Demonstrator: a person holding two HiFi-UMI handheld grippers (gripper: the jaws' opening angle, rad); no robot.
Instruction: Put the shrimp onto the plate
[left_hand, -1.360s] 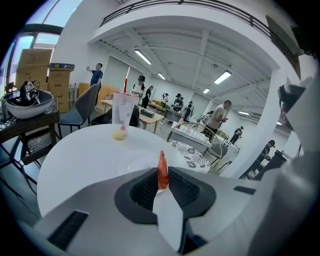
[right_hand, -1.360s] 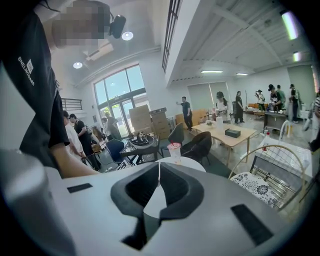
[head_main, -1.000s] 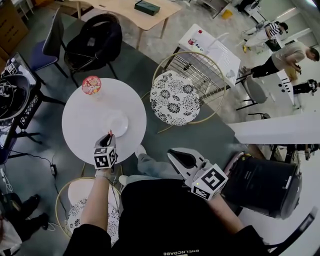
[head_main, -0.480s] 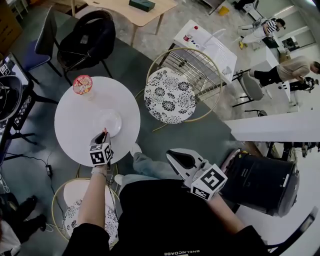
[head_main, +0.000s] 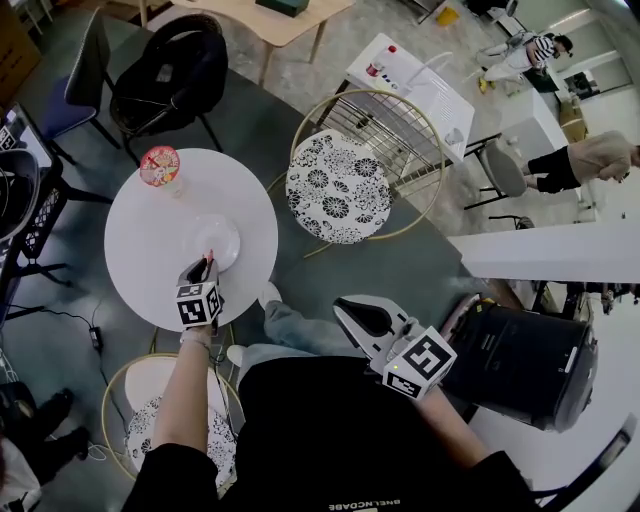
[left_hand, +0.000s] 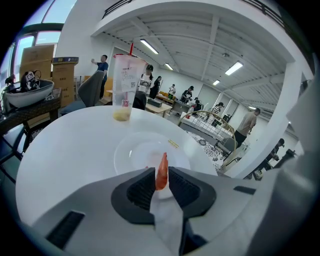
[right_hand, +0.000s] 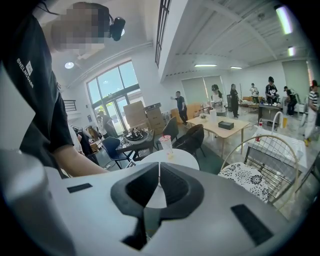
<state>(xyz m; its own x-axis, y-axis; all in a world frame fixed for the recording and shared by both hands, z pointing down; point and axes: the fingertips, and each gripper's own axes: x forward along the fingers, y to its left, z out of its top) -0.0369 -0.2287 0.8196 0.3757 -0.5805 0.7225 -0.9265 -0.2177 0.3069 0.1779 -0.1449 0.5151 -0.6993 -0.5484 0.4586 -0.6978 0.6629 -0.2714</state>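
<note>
A thin orange-red shrimp (left_hand: 161, 171) stands upright between the jaws of my left gripper (left_hand: 161, 181), which is shut on it. Just beyond its tips lies a white plate (left_hand: 135, 152) on the round white table (left_hand: 70, 145); the shrimp is held over the plate's near rim. From the head view the left gripper (head_main: 203, 268) reaches the plate's (head_main: 222, 240) near edge, with the shrimp (head_main: 209, 256) showing as a red sliver. My right gripper (head_main: 362, 318) hangs off the table beside my body, jaws pressed together with nothing in them (right_hand: 159, 181).
A tall plastic cup (left_hand: 124, 88) with a red-printed lid (head_main: 160, 165) stands at the table's far side. A patterned round chair (head_main: 338, 185) sits to the right, a black chair (head_main: 165, 70) behind. Another patterned stool (head_main: 150, 395) is under my left arm. People stand in the background.
The head view has drifted, so the table and plate sit further left and up in frame. My left gripper stays at the plate's near edge with the shrimp. The right gripper has not moved.
</note>
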